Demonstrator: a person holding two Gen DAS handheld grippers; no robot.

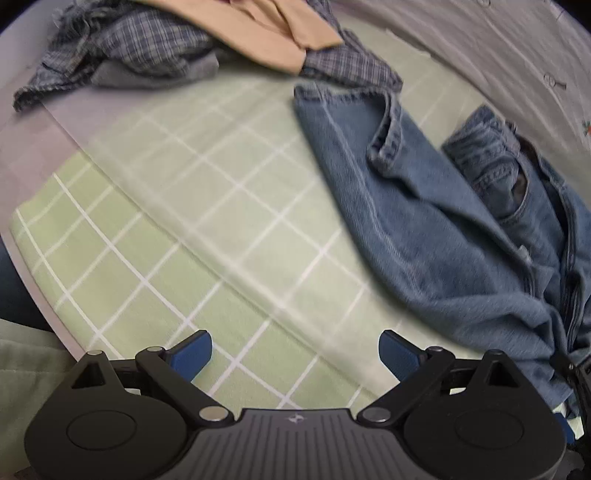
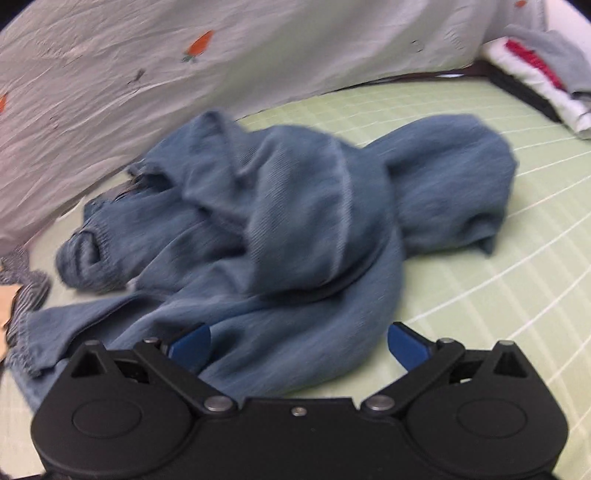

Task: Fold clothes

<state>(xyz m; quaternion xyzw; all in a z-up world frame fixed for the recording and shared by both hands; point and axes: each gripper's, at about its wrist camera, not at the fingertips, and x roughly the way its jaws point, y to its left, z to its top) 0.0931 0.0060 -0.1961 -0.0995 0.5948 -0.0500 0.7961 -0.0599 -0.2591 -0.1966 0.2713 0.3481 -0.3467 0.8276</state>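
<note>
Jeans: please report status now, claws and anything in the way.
Left claw open, over bare sheet. Right claw open, at crumpled jeans, nothing gripped. Jeans unfolded. Plaid shirt lies beyond, not blocking.

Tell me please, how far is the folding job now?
Nothing looks folded yet. The jeans lie crumpled on the green checked sheet. Both the left gripper and the right gripper are open and hold nothing. The plaid shirt and beige garment also wait, unfolded.
</note>
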